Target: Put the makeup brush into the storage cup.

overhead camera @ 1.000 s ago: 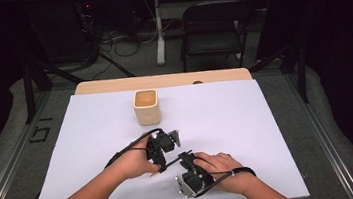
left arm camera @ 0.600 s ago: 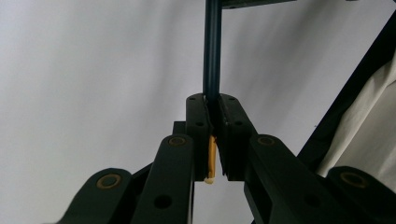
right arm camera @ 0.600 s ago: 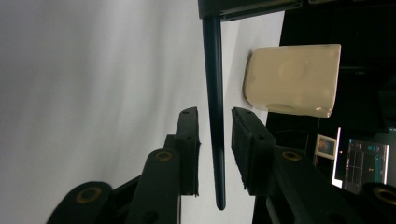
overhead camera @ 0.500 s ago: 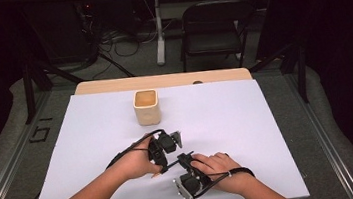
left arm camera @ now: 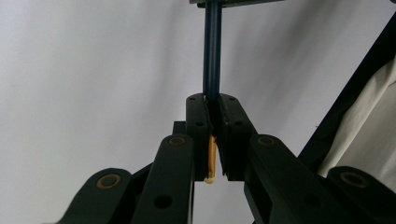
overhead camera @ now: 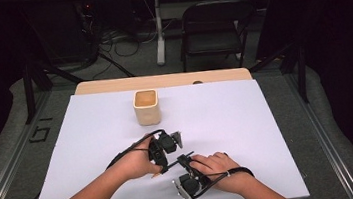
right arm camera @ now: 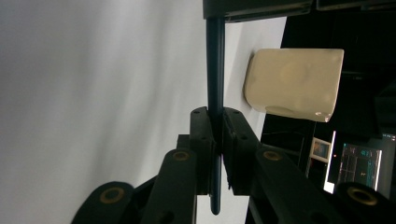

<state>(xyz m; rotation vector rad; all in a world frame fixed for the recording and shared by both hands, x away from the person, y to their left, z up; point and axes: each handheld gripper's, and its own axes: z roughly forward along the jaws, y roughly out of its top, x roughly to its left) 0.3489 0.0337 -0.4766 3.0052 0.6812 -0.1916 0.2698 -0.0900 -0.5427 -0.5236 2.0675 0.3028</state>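
Both claws hold one thin dark pencil [overhead camera: 175,162] between them. Your left claw [left arm camera: 214,135] is fully closed on it near the orange end, and in the left claw view you see the dark shaft rise straight to 12 o'clock out of the pads. Your right claw [right arm camera: 215,144] has just been closing, and now its jaws press on the same pencil, with a short piece of the shaft hanging out below the pads toward 6 o'clock.

From above, the pencil lies low over the white worktop [overhead camera: 247,121], between your left hand [overhead camera: 139,162] and your right hand [overhead camera: 217,168], a little toward 6 o'clock from the middle. The beige cup [overhead camera: 146,107] stands upright at 12 o'clock from the hands, well apart from them, with its opening up.

I judge that the step in hand is to pass the pencil from one claw to the other. Please keep both hands quiet while two grips share it, because a twist from either side can bend or snap the thin shaft. Open one claw only, slowly, and check that the pencil does not slide in the other one. Release before you pull away. If the cup is the goal, lift first, then carry the pencil toward 12 o'clock and lower it upright over the opening.
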